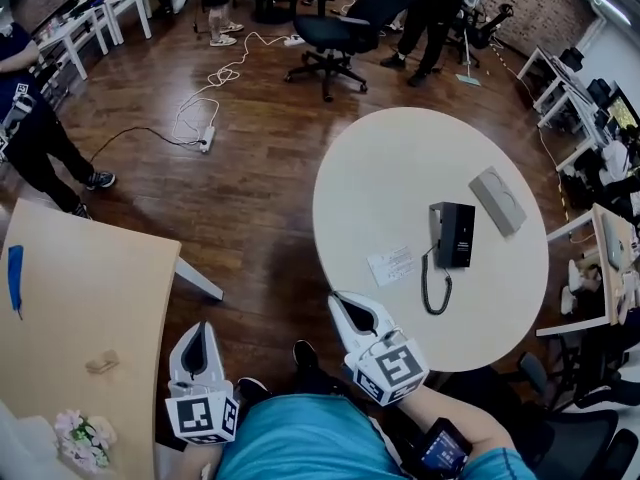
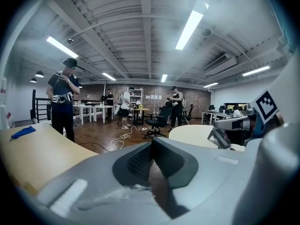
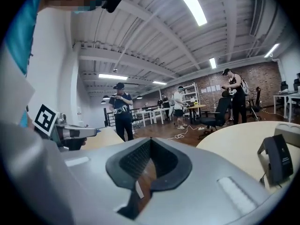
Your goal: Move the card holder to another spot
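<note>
Left gripper [image 1: 198, 330] and right gripper [image 1: 346, 302], jaws together and empty, we are holding clear of the black, coil-corded card holder [image 1: 455, 234].

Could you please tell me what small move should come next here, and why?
Probably open the right gripper and ease it toward the black upright card holder: its jaws are together with nothing between them, and the holder stands untouched on the round white table, ahead of it.
</note>
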{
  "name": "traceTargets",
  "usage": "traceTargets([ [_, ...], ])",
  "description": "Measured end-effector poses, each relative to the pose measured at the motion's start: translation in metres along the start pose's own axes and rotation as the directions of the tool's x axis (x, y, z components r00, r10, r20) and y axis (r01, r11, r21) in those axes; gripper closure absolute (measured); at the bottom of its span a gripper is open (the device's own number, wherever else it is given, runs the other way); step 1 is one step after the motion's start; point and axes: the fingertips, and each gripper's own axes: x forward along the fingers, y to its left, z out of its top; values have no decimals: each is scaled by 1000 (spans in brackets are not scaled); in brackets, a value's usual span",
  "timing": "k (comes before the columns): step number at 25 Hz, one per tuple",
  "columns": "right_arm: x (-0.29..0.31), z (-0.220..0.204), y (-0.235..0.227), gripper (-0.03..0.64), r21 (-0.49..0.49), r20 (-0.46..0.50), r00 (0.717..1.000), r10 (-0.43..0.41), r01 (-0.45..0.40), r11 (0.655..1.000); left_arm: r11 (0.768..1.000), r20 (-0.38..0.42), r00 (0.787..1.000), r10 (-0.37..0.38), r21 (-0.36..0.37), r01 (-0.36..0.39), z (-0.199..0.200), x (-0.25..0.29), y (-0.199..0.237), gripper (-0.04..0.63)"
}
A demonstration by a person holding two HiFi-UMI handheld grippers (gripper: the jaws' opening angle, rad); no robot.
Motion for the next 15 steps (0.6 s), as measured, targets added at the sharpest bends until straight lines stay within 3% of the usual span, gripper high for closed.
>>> traceTargets([
  [8, -6, -21, 27, 626, 17, -33, 999, 3, -3, 1000, 1000, 18, 1000, -6, 10, 6, 2, -10, 1, 581],
  [15, -9, -11, 32, 626, -31, -8, 1000, -13, 13, 999, 1000, 17, 1000, -13, 5, 13, -2, -14, -4, 580],
])
